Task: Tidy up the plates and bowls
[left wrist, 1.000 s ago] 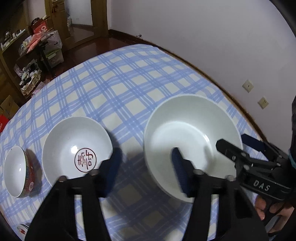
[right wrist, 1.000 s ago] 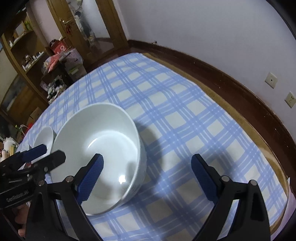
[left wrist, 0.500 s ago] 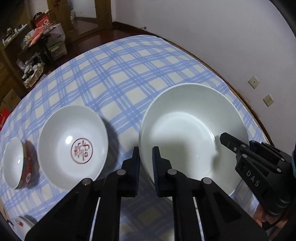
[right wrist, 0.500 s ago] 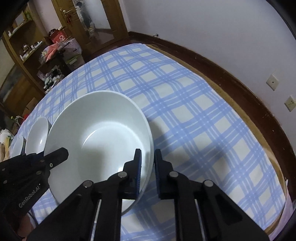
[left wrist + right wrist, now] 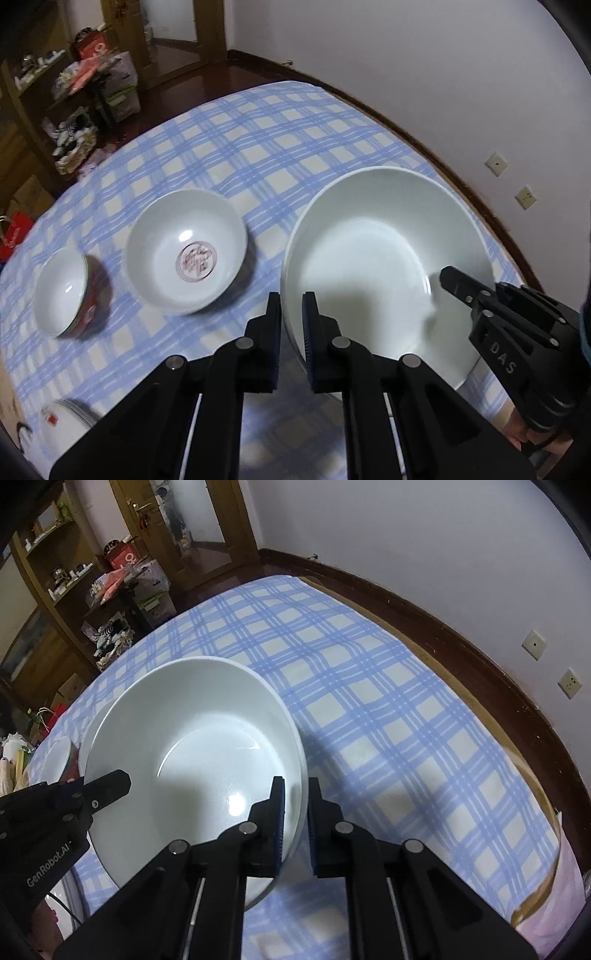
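A large plain white bowl (image 5: 384,258) is held above the blue checked tablecloth (image 5: 258,147). My left gripper (image 5: 291,314) is shut on its left rim. My right gripper (image 5: 295,797) is shut on its right rim; the bowl fills the left of the right wrist view (image 5: 192,746). The right gripper shows at the bowl's right side in the left wrist view (image 5: 458,284). A medium white bowl with a red emblem (image 5: 186,251) sits left of the large bowl. A small bowl with a red outside (image 5: 64,291) sits further left.
A white dish with a red mark (image 5: 62,419) lies at the table's near left edge. The wall with sockets (image 5: 533,644) runs close along the table's right side. Shelves and clutter (image 5: 110,590) stand beyond the far end.
Both grippers went from wide open to shut on the large bowl's opposite rims. The bowl now looks raised off the cloth and both views have shifted.
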The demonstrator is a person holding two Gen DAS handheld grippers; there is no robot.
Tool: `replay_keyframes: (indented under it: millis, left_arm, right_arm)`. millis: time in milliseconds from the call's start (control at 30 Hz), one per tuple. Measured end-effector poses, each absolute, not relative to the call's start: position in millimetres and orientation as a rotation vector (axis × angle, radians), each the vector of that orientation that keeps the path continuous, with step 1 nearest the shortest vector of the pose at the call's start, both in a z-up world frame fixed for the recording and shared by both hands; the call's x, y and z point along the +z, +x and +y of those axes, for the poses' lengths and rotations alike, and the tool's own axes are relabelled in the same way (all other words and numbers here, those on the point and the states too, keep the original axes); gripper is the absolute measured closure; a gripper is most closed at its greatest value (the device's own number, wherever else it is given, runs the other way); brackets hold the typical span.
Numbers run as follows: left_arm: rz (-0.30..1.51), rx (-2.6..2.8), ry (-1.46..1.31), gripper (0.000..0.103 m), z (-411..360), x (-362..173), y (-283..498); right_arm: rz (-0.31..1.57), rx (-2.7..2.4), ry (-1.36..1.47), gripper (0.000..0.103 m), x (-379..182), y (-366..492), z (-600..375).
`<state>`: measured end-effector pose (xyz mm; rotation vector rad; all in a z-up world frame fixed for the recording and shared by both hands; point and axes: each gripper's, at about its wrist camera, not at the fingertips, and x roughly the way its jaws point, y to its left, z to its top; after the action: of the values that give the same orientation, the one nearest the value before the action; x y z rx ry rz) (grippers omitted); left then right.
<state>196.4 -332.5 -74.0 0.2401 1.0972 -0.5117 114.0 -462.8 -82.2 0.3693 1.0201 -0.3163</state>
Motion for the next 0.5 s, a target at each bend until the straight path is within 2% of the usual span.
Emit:
replay_keyframes:
  millis: [500]
  left_arm:
    - [1.082, -0.489, 0.193, 0.094, -273, -62, 137]
  right_arm:
    - [1.019, -0.265, 0.354, 0.091, -61, 53, -407]
